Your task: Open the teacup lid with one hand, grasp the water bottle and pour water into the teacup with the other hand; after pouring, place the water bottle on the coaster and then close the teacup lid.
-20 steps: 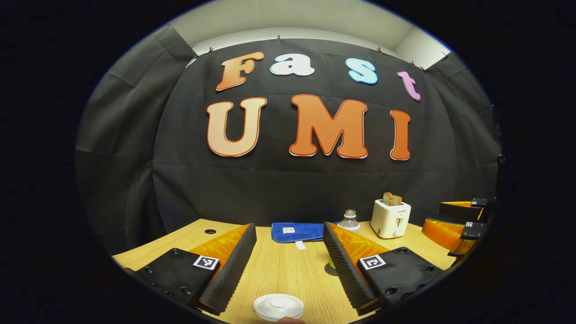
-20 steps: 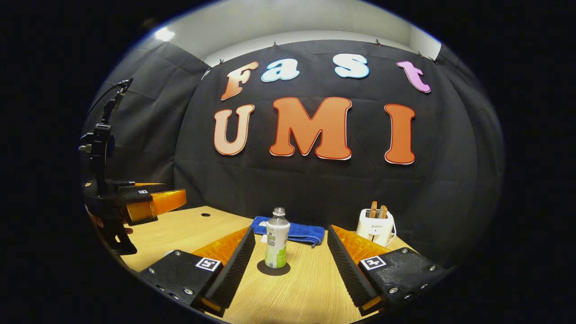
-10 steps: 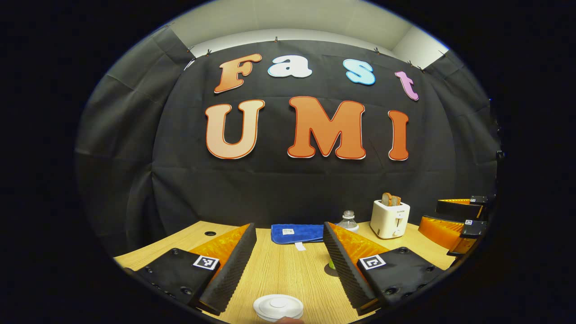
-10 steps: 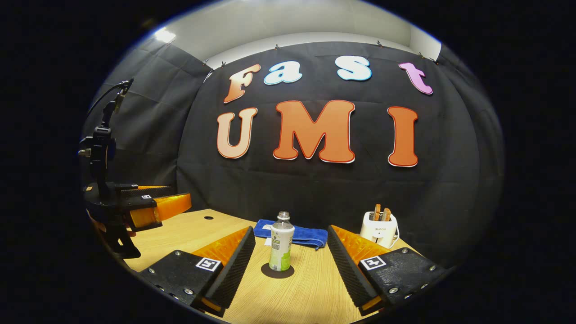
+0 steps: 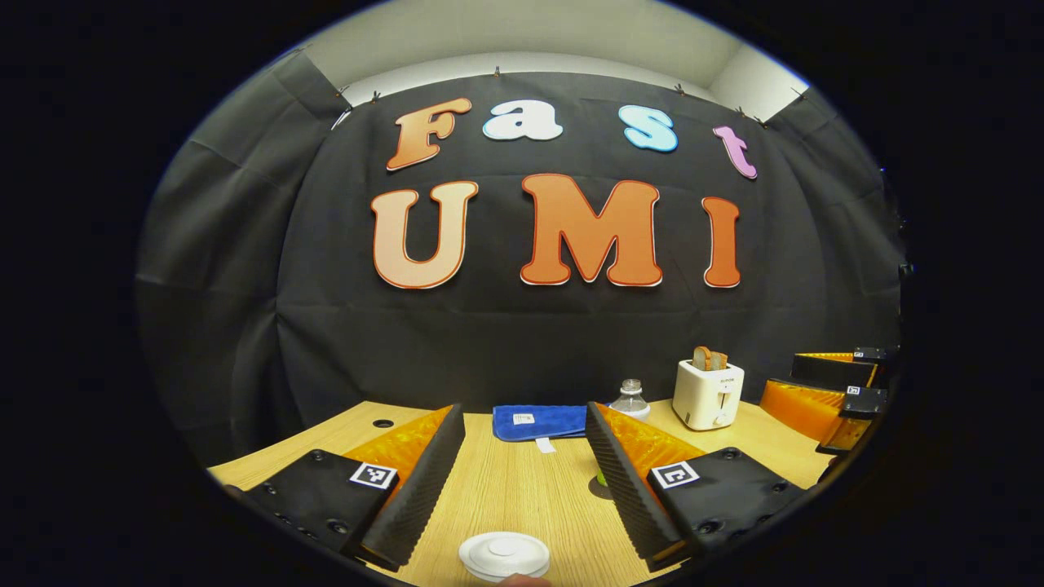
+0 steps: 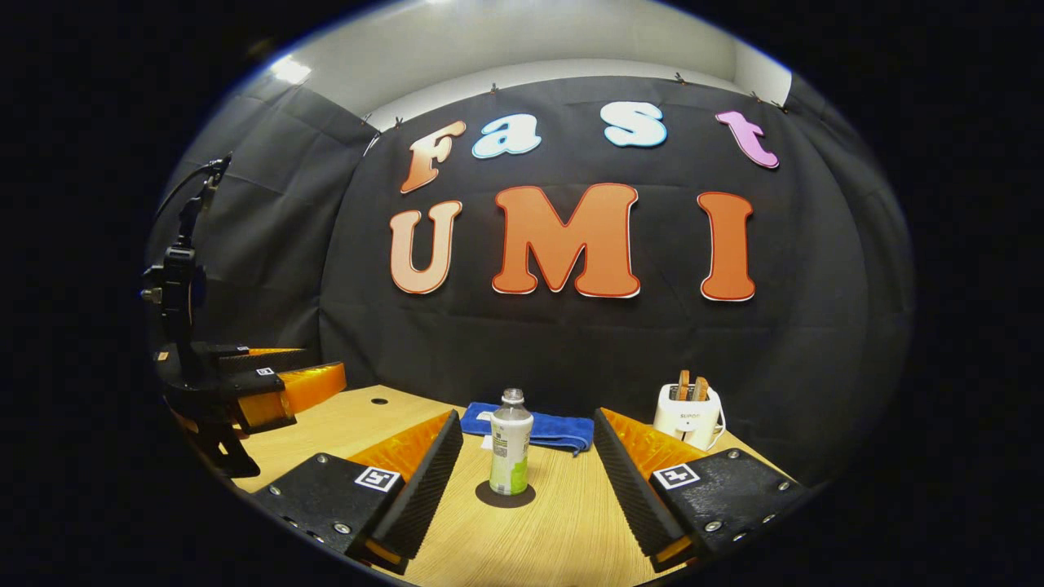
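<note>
**Left gripper view and right gripper view: both sets of fingers wide apart, nothing held**

Left gripper view: left gripper [image 5: 522, 469] above the wooden bench [image 5: 514, 489], fingers spread wide, nothing between them. White teacup lid [image 5: 503, 555] closed on the cup, at the bottom edge, just below the open gap. Blue cloth [image 5: 538, 421] farther back near the wall. Top of the water bottle [image 5: 630, 399] peeking behind the finger on the right side of the picture. White toaster [image 5: 707, 395] with bread slices beyond it. Right gripper [image 5: 828, 399] at the far right edge, well apart.

Right gripper view: right gripper [image 6: 526, 473] also spread wide, empty. Water bottle [image 6: 510, 453] upright on the dark round coaster [image 6: 506, 494], between the two fingers but farther ahead, not touched by either. Blue cloth [image 6: 538, 427] behind the bottle, toaster [image 6: 687, 414] to the right. Left gripper [image 6: 261, 383] at the left side, above the bench, apart from the bottle.
</note>
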`<state>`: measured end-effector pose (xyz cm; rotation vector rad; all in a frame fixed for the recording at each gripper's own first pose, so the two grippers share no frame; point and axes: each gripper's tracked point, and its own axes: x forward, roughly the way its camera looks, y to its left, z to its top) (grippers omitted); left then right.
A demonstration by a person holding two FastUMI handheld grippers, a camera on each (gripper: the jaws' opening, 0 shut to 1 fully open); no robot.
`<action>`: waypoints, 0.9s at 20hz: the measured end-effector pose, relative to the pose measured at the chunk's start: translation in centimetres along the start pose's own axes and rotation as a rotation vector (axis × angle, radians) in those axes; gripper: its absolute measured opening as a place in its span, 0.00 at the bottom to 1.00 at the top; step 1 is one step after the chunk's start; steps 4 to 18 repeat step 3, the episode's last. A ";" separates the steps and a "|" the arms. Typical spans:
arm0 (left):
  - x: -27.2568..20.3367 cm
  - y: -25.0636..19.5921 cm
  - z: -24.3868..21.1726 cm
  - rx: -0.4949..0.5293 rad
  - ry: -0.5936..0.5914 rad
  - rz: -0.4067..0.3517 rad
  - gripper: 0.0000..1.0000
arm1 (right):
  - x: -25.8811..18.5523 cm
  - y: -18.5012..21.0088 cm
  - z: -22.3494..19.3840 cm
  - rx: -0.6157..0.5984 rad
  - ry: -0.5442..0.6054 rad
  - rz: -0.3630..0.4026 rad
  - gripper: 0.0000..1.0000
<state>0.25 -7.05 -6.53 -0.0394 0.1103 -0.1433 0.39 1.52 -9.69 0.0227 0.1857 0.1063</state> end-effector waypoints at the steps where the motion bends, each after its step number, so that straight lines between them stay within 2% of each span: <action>1: 0.0 0.0 -0.1 0.001 -0.001 0.004 0.96 | -0.1 0.0 0.0 0.000 0.002 0.000 0.97; 18: 0.0 0.1 -0.2 0.000 0.000 0.006 0.96 | -0.1 0.0 -0.1 -0.001 0.006 -0.001 0.97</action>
